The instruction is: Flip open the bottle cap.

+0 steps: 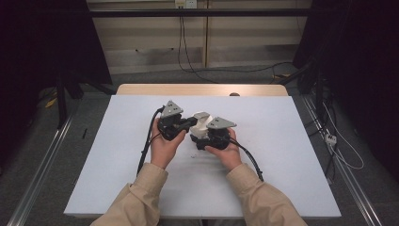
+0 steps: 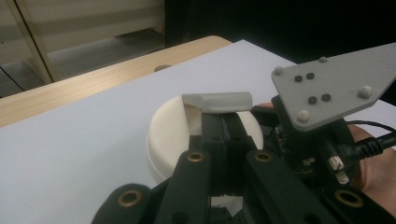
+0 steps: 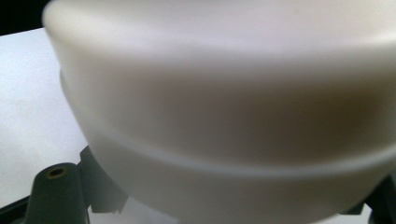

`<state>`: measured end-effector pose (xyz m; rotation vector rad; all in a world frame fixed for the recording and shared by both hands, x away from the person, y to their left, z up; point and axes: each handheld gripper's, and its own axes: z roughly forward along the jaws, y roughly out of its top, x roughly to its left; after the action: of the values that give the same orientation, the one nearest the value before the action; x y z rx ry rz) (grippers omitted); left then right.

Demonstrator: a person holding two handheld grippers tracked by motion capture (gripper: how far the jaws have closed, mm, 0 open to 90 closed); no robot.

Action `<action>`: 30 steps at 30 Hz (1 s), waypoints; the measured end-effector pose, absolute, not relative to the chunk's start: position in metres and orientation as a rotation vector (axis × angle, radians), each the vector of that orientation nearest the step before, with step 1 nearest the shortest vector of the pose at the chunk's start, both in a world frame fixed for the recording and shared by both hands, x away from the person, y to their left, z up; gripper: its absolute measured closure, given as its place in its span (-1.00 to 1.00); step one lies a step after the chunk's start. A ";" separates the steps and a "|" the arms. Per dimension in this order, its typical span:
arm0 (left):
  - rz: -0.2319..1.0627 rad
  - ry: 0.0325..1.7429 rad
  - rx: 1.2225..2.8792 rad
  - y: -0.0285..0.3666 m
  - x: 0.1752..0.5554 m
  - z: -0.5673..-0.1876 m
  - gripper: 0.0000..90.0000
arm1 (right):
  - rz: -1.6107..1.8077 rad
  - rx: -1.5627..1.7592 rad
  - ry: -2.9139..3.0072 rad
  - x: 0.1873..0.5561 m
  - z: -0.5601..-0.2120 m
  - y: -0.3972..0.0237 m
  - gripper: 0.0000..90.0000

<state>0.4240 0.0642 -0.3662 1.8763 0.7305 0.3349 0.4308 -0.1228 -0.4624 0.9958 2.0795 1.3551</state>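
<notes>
A round white container sits mid-table on the white sheet. In the left gripper view the container carries a pale grey tab raised above its top. My left gripper reaches it from the left, jaws pressed together right under that tab. In the high view the left gripper points right at the container. My right gripper is against the container's near side. In the right gripper view the container's wall looms blurred and very close, hiding the fingertips.
The white sheet covers a wooden table whose far edge shows bare wood. Black cables trail from both grippers toward the person. Metal rails run along the floor on both sides, and loose wires lie at the right.
</notes>
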 end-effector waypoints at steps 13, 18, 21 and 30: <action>0.343 0.726 1.870 0.056 0.432 -0.358 1.00 | 1.354 0.996 2.080 0.431 -0.462 -0.123 -0.59; 0.348 0.720 1.873 0.050 0.435 -0.354 1.00 | 1.353 0.995 2.080 0.431 -0.462 -0.123 -0.59; 0.343 0.724 1.866 0.048 0.437 -0.352 1.00 | 1.355 0.996 2.080 0.431 -0.462 -0.123 -0.59; 0.343 0.730 1.867 0.043 0.443 -0.350 1.00 | 1.355 0.995 2.080 0.431 -0.462 -0.123 -0.59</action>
<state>0.4429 0.0434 -0.3503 1.8675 0.7299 0.3431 0.4308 -0.1229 -0.4623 0.9949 2.0797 1.3547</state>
